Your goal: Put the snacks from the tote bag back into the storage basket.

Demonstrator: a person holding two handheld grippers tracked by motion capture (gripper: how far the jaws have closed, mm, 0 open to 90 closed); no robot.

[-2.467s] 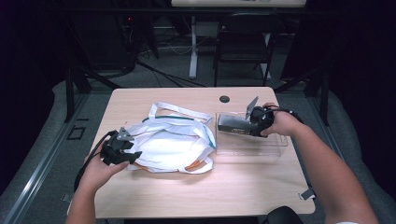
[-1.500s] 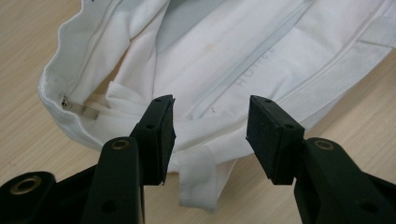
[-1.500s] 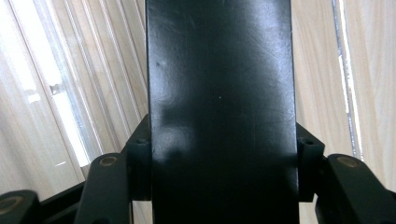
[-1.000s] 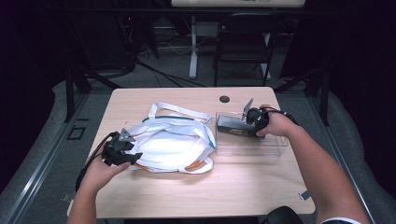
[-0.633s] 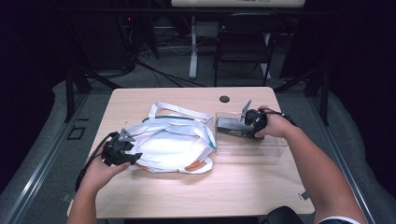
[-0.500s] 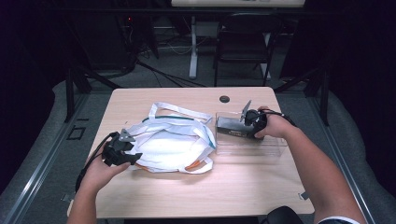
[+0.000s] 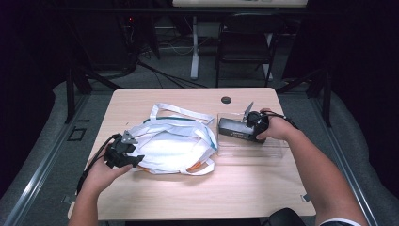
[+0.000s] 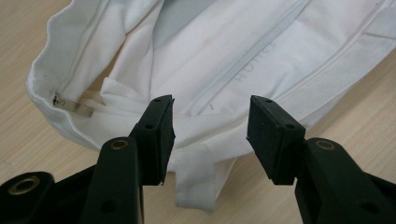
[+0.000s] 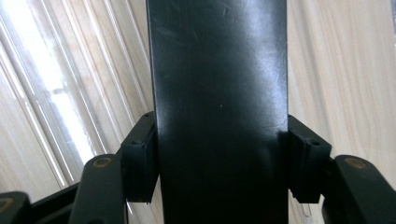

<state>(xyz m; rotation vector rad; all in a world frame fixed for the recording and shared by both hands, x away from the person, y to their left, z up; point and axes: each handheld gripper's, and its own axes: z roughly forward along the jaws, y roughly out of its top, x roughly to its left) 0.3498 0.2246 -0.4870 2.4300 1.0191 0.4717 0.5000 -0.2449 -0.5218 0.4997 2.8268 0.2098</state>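
A white cloth bag with long straps lies flat on the wooden table. At its left end my left gripper stands open, its jaws either side of a fold of the white bag near a metal zipper pull. My right gripper is shut on a black box, held above a clear plastic tray. In the right gripper view the black box sits squeezed between both pads, with ribbed clear plastic behind it.
A round cable hole is in the table's far edge. A black chair and desk legs stand beyond the table. Bare table lies in front of the bag and tray.
My right gripper has shifted the black box slightly left and lower over the clear tray. My left gripper has stayed at the bag's left end.
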